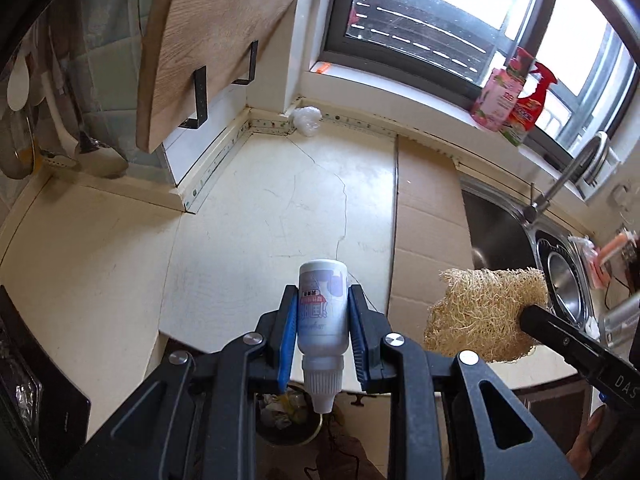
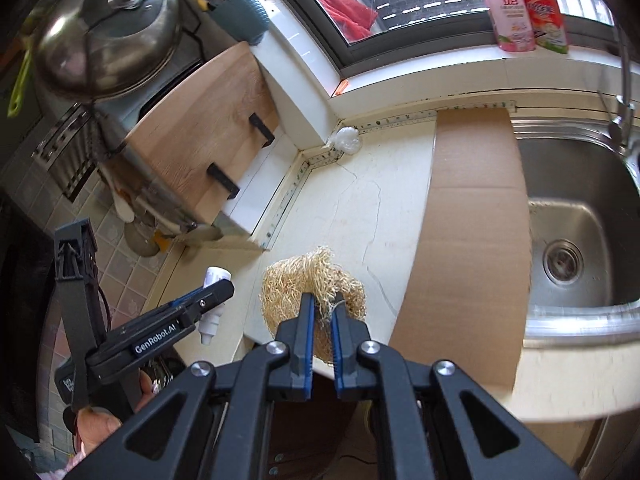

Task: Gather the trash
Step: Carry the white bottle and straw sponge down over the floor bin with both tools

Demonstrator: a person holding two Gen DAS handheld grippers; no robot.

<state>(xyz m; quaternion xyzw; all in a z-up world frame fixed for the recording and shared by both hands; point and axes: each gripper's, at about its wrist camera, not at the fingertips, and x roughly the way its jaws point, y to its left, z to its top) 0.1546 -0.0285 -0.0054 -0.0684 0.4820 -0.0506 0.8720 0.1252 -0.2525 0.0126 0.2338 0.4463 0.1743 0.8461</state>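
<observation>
My left gripper [image 1: 323, 294] is shut on a small white squeeze bottle [image 1: 323, 312], held nozzle-down above the counter's front edge. A trash bin [image 1: 288, 416] with crumpled waste sits on the floor right below it. My right gripper [image 2: 322, 307] is shut on a tan loofah scrubber [image 2: 308, 280], held over the counter edge. The loofah [image 1: 484, 312] and right gripper arm show at the right of the left wrist view. The left gripper with the bottle [image 2: 214, 304] shows at the left of the right wrist view. A crumpled white plastic bag [image 1: 306, 119] lies in the counter's back corner and shows in the right wrist view too [image 2: 347, 140].
A cream counter [image 1: 260, 208] carries a flat cardboard sheet [image 2: 468, 240] beside a steel sink [image 2: 576, 224] with a tap. A wooden board [image 1: 208, 48] hangs on brackets at left. Spray bottles [image 1: 516, 100] stand on the windowsill. A steel pot lid [image 2: 104, 28] sits at upper left.
</observation>
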